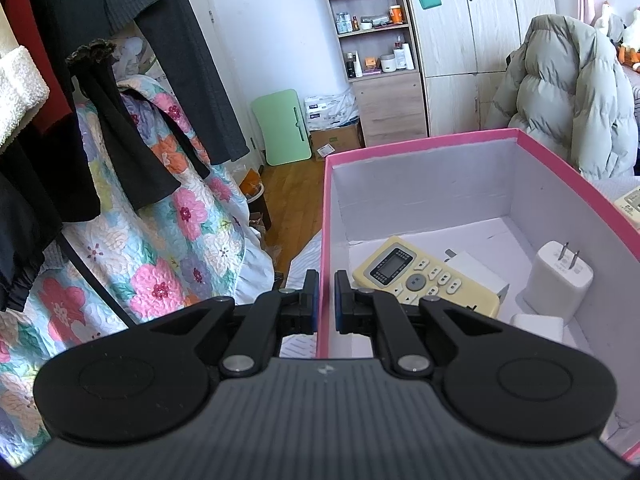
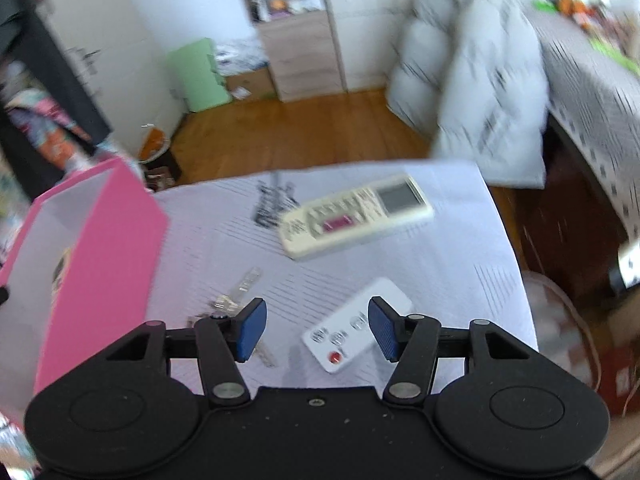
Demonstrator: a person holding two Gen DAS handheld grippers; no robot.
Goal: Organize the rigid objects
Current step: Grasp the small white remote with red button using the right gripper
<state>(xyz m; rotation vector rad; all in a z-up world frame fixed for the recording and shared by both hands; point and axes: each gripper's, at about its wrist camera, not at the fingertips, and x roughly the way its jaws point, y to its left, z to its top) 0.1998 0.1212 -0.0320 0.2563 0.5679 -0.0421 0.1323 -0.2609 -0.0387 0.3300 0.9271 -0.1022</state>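
Observation:
My left gripper (image 1: 326,300) is shut on the near left wall of the pink box (image 1: 420,142), one finger outside and one inside. In the box lie a yellowish remote (image 1: 428,276), a white plug charger (image 1: 558,278) and a small white block (image 1: 538,326). My right gripper (image 2: 317,330) is open and empty above the table. A small white remote with a red button (image 2: 352,326) lies just under its fingers. A larger white remote (image 2: 356,216) lies farther back. A bunch of keys (image 2: 236,298) lies left of the fingers. The pink box (image 2: 100,248) stands at the left.
The table has a white striped cloth (image 2: 440,264). A dark small item (image 2: 272,204) lies near the back. A puffy grey coat (image 1: 568,92) hangs behind the table. Clothes and a floral quilt (image 1: 160,216) hang at the left. Shelves (image 1: 372,20) stand at the far wall.

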